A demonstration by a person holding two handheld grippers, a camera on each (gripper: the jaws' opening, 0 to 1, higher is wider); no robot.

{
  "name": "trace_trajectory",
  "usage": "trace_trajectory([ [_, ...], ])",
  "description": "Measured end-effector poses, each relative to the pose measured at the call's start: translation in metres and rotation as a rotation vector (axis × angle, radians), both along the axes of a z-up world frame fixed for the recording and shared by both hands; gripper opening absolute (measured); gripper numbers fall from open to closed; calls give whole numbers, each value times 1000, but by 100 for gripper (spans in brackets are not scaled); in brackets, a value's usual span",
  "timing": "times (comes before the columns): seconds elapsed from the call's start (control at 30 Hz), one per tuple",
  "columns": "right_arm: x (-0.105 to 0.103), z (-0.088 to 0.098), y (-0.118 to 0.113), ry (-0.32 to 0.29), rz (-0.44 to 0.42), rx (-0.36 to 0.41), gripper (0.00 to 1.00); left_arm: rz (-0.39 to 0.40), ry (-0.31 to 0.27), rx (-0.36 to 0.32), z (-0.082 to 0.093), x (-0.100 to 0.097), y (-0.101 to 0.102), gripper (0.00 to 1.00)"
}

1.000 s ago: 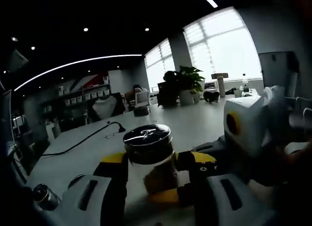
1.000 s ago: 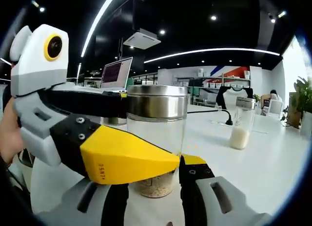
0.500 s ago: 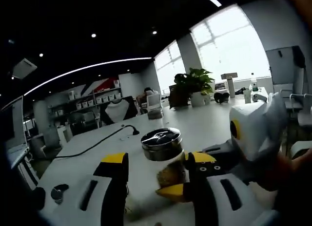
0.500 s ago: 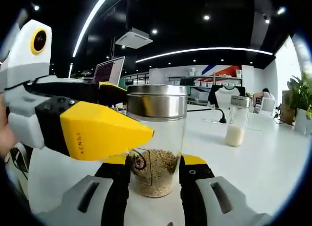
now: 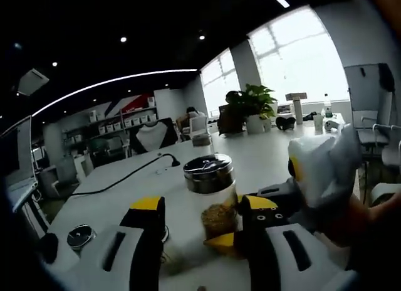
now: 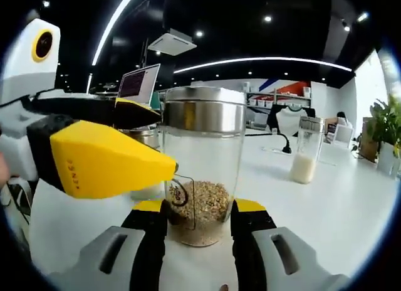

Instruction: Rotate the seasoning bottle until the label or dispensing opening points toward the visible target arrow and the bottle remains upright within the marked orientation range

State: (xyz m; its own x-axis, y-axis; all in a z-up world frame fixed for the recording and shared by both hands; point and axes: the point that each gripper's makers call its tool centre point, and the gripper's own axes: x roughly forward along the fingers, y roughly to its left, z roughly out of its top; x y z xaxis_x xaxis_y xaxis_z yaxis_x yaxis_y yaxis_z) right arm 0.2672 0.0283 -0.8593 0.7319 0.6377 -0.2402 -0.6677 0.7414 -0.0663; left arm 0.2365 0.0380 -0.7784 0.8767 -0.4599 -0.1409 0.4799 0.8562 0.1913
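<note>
1. On the white desk stands a clear bottle with a shiny metal lid. It is upright, with brown grains at the bottom and a small round mark on the glass.
2. Farther back, a second jar holds white powder.
3. Right tongs are clenched on the bottle's base, one jaw on each side.
4. Left tongs are released, with the bottle just ahead between the spread jaws.
5. Near the left edge lies a small round lid.

Right claw closed; left claw spread, apparently empty.
</note>
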Motion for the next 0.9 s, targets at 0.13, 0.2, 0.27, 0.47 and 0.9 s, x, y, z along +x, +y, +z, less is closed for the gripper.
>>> trace_trajectory([
  [0.13, -3, 1, -1, 4, -4, 12, 39, 8, -4, -11, 3, -1, 4, 52],
  [0.2, -3, 1, -1, 5, 0, 9, 39, 7, -3, -15, 3, -1, 4, 52],
  [0.27, -5, 2, -3, 4, 6, 11, 39, 4, -1, -15, 3, -2, 3, 52],
  [0.47, -10, 4, -6, -3, 17, 7, 38, 8, 17, -25, 0, -3, 0, 52],
  [0.9, -22, 16, -11, -27, 47, 48, 39, -11, 29, -32, 1, -11, -12, 52],
])
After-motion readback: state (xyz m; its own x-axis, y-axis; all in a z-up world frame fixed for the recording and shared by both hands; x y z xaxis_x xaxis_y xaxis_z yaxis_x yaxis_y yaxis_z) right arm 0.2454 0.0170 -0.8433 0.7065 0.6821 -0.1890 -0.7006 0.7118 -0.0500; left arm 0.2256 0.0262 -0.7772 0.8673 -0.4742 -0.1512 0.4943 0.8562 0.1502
